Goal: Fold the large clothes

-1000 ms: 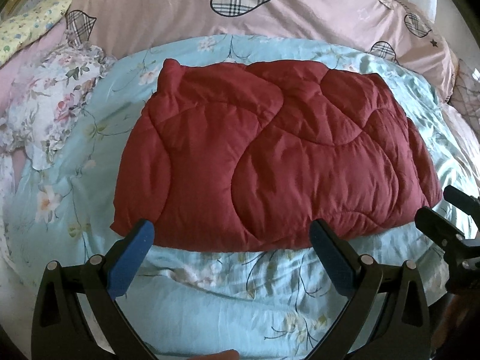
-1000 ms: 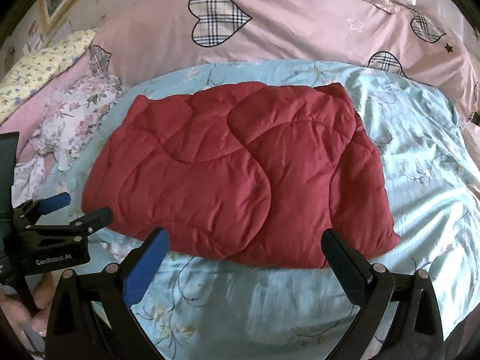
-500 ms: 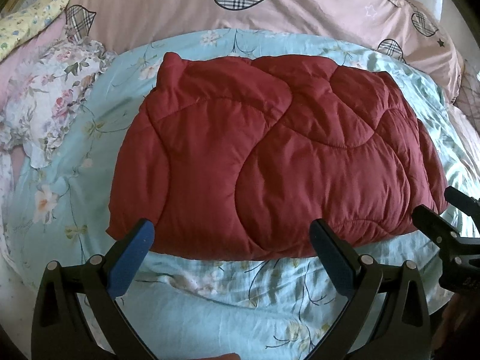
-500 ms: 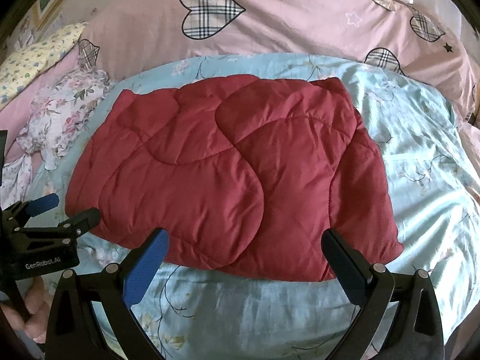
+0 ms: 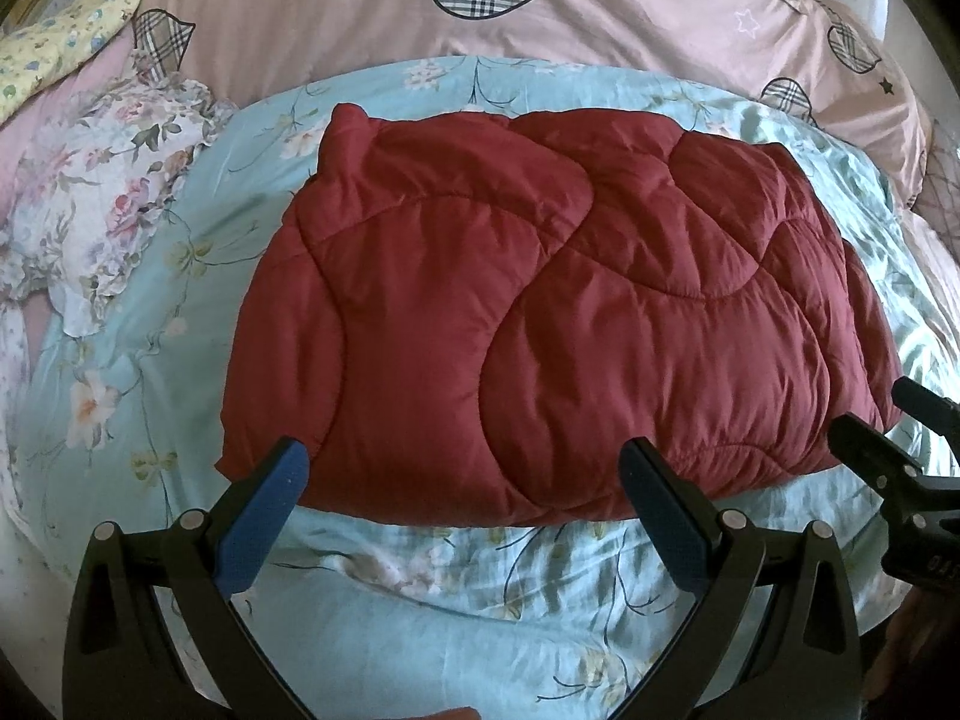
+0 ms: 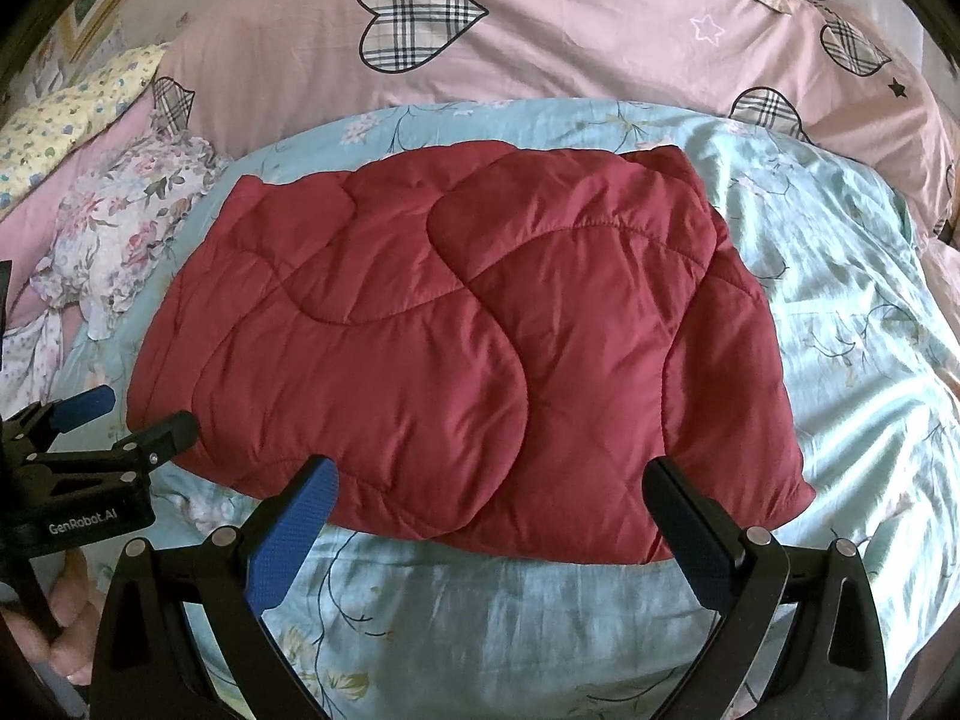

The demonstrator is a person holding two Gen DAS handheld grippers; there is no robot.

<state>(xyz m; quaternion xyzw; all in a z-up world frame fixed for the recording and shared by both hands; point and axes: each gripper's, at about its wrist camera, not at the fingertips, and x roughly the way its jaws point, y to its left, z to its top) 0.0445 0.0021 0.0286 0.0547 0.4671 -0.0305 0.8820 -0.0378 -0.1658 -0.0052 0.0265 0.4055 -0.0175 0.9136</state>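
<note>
Jacket (image 5: 558, 348), a puffy red quilted one, sits already folded mid-frame on the blue floral sheet (image 5: 420, 600), with left gripper (image 5: 462, 492) and right gripper (image 6: 489, 501) both spread wide and empty near its front edge, so probably one more fold, grabbing that edge.

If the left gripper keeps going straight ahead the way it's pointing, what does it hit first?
Most likely the near edge of the red quilted garment. The left gripper is open, jaws spread on either side of that edge, above the light blue floral sheet. Depth is unclear, so it might brush the sheet first.
</note>
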